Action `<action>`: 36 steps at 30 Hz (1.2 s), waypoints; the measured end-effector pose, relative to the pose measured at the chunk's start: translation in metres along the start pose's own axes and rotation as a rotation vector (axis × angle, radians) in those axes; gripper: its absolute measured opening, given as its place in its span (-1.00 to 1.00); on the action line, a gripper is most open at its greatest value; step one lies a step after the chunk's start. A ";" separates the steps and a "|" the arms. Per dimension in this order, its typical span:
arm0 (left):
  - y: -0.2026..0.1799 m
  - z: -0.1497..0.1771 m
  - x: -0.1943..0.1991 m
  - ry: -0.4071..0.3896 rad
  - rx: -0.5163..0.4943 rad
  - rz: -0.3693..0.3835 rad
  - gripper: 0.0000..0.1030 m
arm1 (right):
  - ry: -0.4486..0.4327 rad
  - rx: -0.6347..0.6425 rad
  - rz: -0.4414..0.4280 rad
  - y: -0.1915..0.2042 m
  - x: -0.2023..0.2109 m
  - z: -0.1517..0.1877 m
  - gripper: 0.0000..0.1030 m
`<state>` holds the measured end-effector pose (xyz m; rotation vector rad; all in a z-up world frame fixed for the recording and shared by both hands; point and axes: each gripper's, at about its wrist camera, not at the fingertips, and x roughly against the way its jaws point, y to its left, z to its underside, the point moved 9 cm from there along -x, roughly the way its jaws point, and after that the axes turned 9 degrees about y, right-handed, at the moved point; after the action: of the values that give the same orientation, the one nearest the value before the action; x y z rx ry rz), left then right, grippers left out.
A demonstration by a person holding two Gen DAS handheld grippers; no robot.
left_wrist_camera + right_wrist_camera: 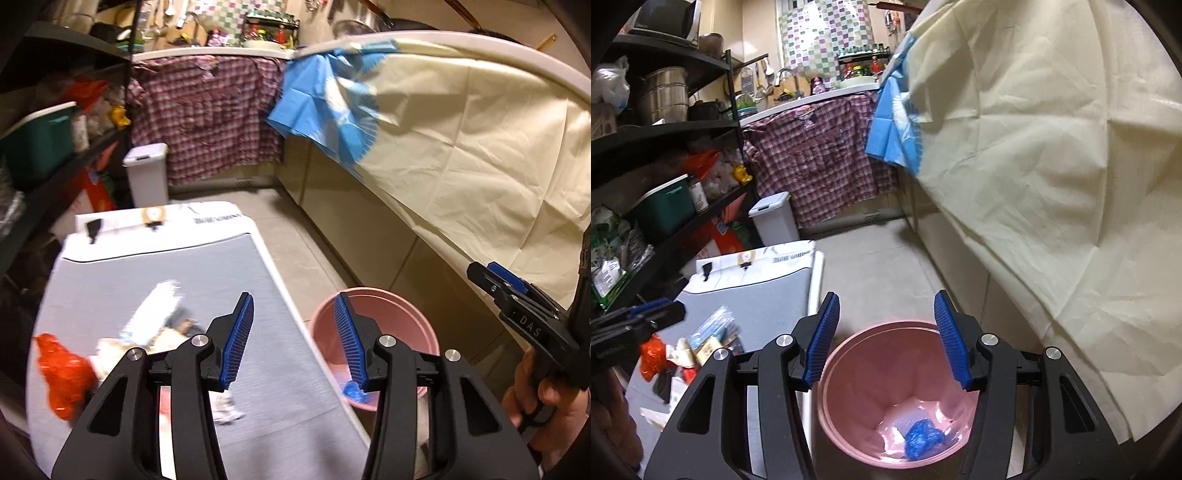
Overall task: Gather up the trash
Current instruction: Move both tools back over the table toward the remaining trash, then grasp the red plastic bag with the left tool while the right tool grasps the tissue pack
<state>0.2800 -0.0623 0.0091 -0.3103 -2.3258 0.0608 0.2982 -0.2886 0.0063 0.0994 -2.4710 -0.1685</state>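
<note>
Your right hand-held gripper (886, 341) released and empty above the pink bin (849, 417), blue crumpled wrapper (923, 439) at its bottom, your left hand-held gripper (293, 341) likewise released, blurred trash pile (147, 332) on the grey table (258, 424), partly hidden behind its fingers.

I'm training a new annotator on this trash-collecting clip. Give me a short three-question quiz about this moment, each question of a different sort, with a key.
1. True or false: the pink bin is empty.
2. Multiple choice: where does the remaining trash, such as the orange plastic bag, lie? A) on the floor B) on the grey table C) on the black shelf
3. Fill in: the right gripper hangs above the ____ with nothing between its fingers.

Key: 1 false, a crumpled blue wrapper lies at its bottom; 2 B; 3 pink bin.
</note>
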 end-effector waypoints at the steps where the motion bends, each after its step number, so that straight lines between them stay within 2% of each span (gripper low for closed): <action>1: 0.007 0.000 0.006 -0.004 -0.001 -0.010 -0.13 | 0.006 0.006 -0.011 0.006 0.002 0.000 0.03; 12: 0.117 0.013 0.077 -0.043 0.046 -0.114 -0.14 | -0.009 0.092 -0.091 0.057 0.023 0.006 0.03; 17: 0.160 0.030 0.083 -0.043 0.095 -0.155 -0.25 | 0.006 0.145 -0.179 0.097 0.020 0.010 -0.18; 19: 0.173 0.038 0.081 -0.041 0.129 -0.156 -0.26 | 0.016 0.180 -0.211 0.116 0.017 0.015 -0.32; 20: 0.180 0.042 0.079 -0.037 0.148 -0.150 -0.27 | 0.025 0.200 -0.231 0.128 0.015 0.018 -0.33; 27: 0.209 0.057 0.064 -0.017 0.178 -0.163 -0.28 | 0.061 0.296 -0.321 0.192 -0.012 0.038 -0.32; 32: 0.233 0.064 0.056 -0.005 0.236 -0.160 -0.30 | 0.095 0.329 -0.351 0.218 -0.042 0.051 -0.30; 34: 0.241 0.069 0.052 0.004 0.268 -0.155 -0.30 | 0.117 0.331 -0.357 0.225 -0.055 0.055 -0.12; 36: 0.245 0.073 0.048 0.014 0.280 -0.157 -0.30 | 0.133 0.339 -0.358 0.230 -0.065 0.059 -0.05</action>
<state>0.2461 0.1902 -0.0421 0.0118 -2.2828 0.3027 0.3060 -0.0484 -0.0461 0.6772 -2.3079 0.1051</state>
